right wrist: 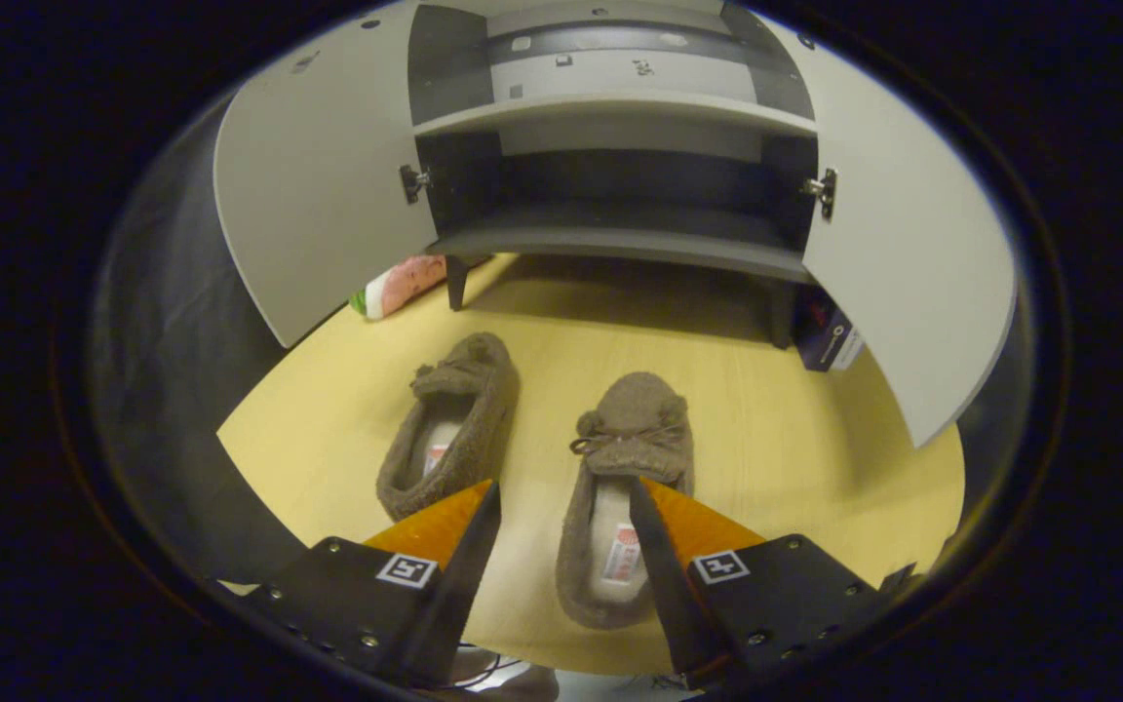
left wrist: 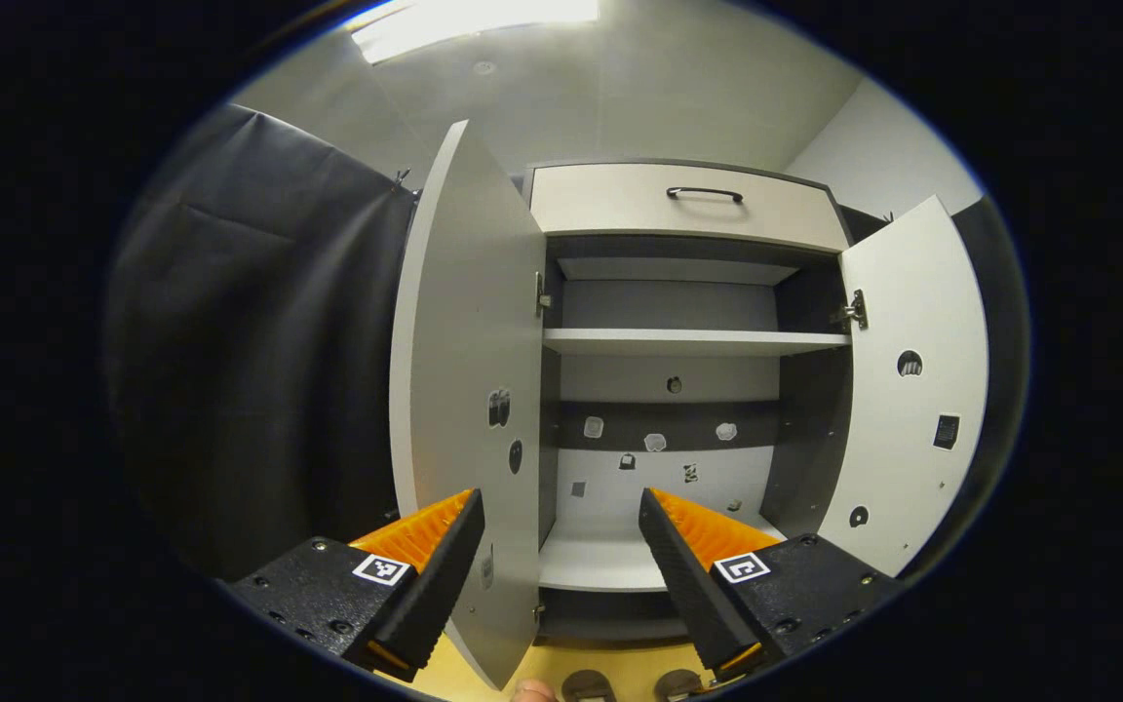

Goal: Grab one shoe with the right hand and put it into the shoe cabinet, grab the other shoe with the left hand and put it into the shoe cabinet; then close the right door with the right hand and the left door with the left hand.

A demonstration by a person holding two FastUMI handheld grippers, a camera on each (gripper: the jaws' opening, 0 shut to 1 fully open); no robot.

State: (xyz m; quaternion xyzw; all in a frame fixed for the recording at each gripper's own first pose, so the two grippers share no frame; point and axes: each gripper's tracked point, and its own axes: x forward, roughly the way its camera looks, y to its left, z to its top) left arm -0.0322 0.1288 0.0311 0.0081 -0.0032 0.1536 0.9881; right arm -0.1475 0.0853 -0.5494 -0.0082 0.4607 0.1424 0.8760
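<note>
Hovering above the yellow floor (right wrist: 815, 429), the right claw (right wrist: 561, 507) is spread wide, gripping nothing, over the near end of the right shoe (right wrist: 625, 478); the left shoe (right wrist: 449, 429) lies just beside it. Farther off stands the shoe cabinet (left wrist: 678, 341), both doors swung wide. The left claw (left wrist: 559, 512) gapes empty, facing its shelves.

The right shoe's (right wrist: 620, 487) heel side hides behind a finger (right wrist: 664, 575); stickers (left wrist: 655, 442) inside the cabinet (left wrist: 678, 390) are too small to tell.
</note>
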